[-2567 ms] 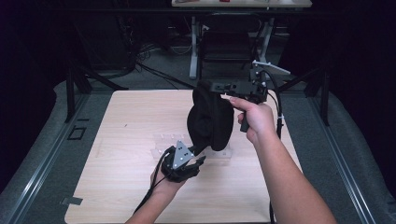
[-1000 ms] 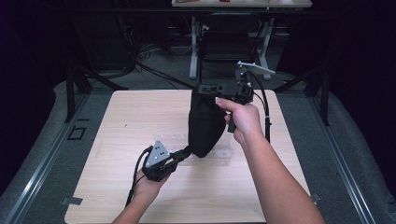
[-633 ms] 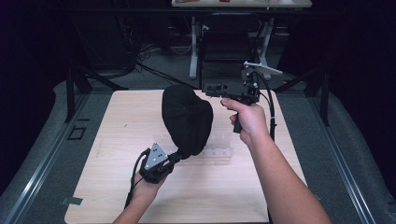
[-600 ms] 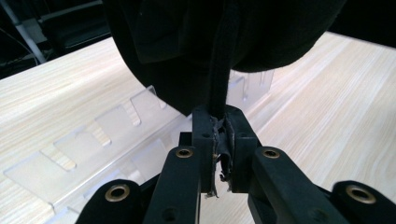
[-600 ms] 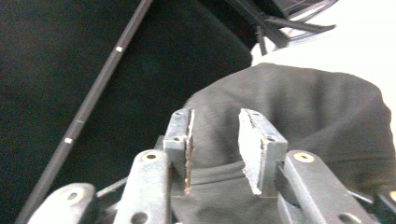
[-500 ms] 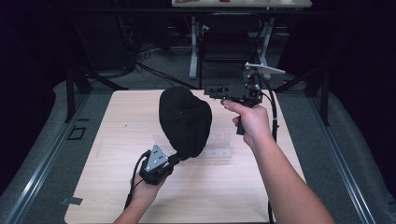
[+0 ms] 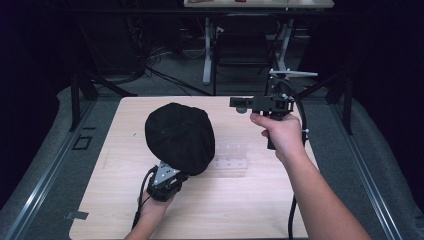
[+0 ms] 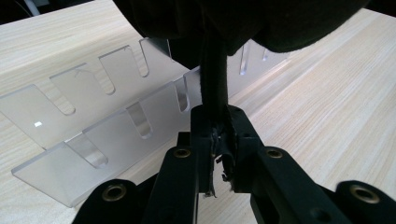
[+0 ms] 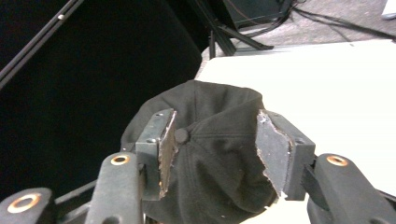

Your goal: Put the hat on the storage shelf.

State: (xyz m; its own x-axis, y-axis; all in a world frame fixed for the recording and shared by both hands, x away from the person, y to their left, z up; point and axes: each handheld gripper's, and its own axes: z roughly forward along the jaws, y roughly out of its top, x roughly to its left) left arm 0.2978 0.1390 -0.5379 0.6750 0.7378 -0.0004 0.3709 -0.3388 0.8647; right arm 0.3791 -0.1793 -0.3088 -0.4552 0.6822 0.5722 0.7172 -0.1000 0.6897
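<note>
The left gripper sits low near the front middle of the wooden table, its jaws clenched on a fold at the rim of a black cap. In the left gripper view the dark fabric runs straight up out of the pinched jaws and spreads into the cap's body overhead. The cap stands up off the gripper over the table's middle, a little to the left, with its crown rounded toward the far edge.

The right gripper is held up near the table's far right, well apart from the cap. Its jaws have just been opening and stand released with nothing between them; in the right gripper view the cap and its top button show through the gap, farther off.

Just right of the cap a clear plastic rack lies on the wood, and in the left gripper view its slotted panels sit right behind the jaws, close under the hanging fabric. That rack is what crowds the cap.

Bare wood lies open to the left, along the near edge and at the right front. Beyond the far edge there are table legs, cables and a dark floor.
</note>
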